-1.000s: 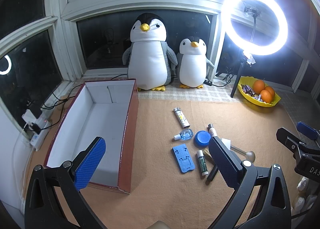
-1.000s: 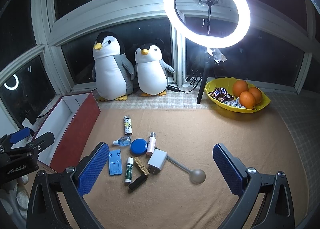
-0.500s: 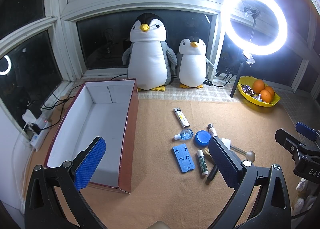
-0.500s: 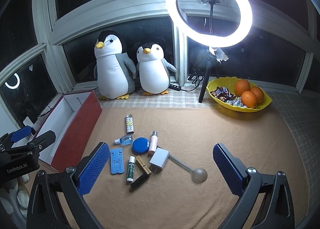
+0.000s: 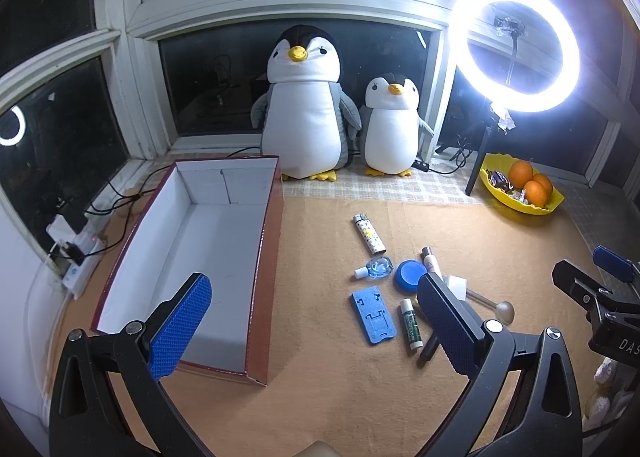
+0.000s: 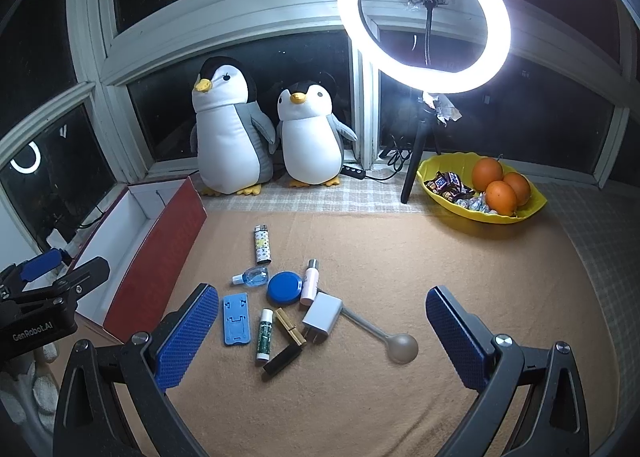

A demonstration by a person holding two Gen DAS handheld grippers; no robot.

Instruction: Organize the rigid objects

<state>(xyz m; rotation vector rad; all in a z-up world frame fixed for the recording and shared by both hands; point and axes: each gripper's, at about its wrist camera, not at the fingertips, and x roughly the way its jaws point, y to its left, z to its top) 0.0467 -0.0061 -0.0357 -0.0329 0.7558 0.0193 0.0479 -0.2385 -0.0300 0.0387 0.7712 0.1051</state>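
- Dark window panes in white frames fill the upper frame; night outside.
- Lit ring light on a black stand, upper right; its reflection shows at far left.
- Two plush penguins on the checked sill cloth, centre.
- Yellow bowl of oranges, right.
- Tan cloth covers the worktop.
- Power strip and cables, left edge.

Your left gripper hangs wide open above the red box; right of the box lie the blue phone stand and lip balm.
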